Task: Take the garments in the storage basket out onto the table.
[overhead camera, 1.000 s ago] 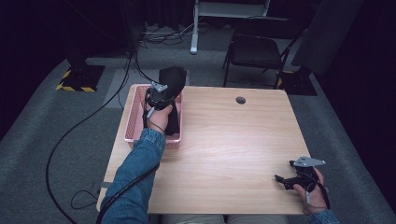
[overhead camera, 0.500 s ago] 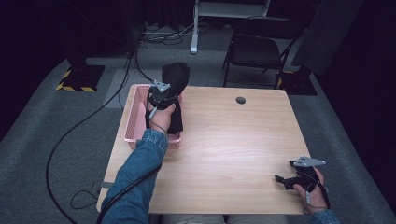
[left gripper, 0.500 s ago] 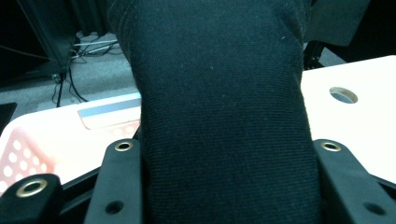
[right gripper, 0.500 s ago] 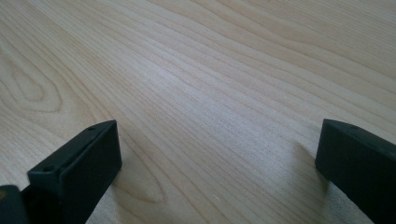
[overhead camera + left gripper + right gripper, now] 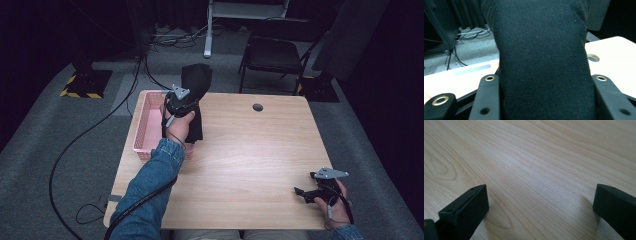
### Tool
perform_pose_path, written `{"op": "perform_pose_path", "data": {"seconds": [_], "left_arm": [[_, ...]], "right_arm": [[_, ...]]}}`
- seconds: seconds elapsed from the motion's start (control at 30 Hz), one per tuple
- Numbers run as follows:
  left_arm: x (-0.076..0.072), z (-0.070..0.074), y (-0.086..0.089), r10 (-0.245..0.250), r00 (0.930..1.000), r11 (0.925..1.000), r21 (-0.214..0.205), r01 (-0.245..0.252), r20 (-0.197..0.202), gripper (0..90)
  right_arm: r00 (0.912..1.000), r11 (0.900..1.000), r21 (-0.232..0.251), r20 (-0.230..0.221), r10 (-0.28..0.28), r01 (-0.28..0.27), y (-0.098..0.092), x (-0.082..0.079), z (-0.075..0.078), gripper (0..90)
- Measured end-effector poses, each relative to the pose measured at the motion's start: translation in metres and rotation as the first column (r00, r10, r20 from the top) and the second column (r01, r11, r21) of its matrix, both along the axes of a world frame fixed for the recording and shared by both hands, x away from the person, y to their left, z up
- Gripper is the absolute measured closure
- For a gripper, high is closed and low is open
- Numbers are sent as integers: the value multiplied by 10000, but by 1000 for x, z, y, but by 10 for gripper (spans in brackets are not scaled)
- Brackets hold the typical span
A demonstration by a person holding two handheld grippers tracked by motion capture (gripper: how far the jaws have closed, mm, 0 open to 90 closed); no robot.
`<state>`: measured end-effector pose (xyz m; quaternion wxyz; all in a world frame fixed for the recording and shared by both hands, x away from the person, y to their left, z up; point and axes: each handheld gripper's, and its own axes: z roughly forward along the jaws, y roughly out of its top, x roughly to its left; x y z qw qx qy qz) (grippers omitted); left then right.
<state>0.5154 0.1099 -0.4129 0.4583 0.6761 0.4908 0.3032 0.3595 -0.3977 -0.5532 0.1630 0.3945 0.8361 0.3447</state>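
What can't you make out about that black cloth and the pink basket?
- Black cloth: left gripper view, edges crop its top and bottom, so its kind stays unknown.
- Pink basket: high view, hand and cloth cover its right side; contents unclear.
- Left tongs: high view, tips hidden behind cloth.

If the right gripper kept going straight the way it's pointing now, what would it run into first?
Probably nothing soon: the right gripper, jaws open, points low across the bare wooden table, and its way looks free, though depth is hard to judge.

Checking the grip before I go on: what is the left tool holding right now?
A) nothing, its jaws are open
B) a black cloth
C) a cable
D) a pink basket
B: in the left gripper view the black cloth sits clamped between the jaws of the left tool, lifted beside the pink basket.
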Motion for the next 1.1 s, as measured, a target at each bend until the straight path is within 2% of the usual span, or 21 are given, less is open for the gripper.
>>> {"op": "perform_pose_path", "data": {"seconds": [0.47,0.9,1.1], "left_arm": [[-1,4,-29,-521,9986,9985,-185,523,83,497],[-2,3,-63,-1085,9941,9930,-463,1088,85,495],[-3,4,-77,-1212,9924,9904,-639,1224,225,495]], "right_arm": [[10000,10000,9,-2,1,-1,0,0,0,1],[10000,10000,10,-4,4,-3,0,0,0,1],[10000,10000,10,-7,2,-2,0,0,0,1]]}}
